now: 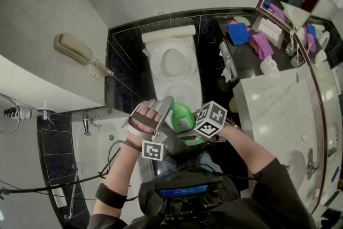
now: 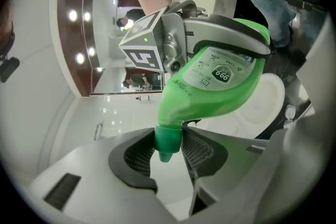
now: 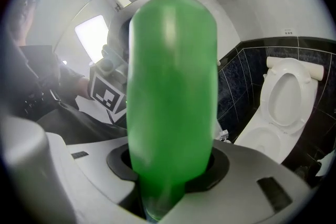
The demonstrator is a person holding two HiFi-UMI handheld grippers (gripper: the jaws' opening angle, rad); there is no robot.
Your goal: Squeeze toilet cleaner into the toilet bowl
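Bottle [image 1: 183,117], one: right claw [image 3: 170,165] clamps its body, left claw [image 2: 168,150] pinches its cap [image 2: 168,140]; label [image 2: 223,72] shows only in left gripper view.

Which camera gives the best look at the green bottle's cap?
The left gripper view: the cap sits central, between the jaws. The head view shows only the body of the green bottle, as does the right gripper view; neither shows the cap.

- green plastic squeeze bottle [image 2: 220,86]: smooth and pretty glossy
- white toilet [image 1: 171,61]: shiny, looks like glazed ceramic
- black wall tiles [image 1: 126,61]: polished, light gets reflected
- pale marble countertop [image 1: 273,110]: polished smooth
- left gripper [image 2: 169,150]: matt grey plastic, pads [image 2: 202,152] textured with a rough black mesh
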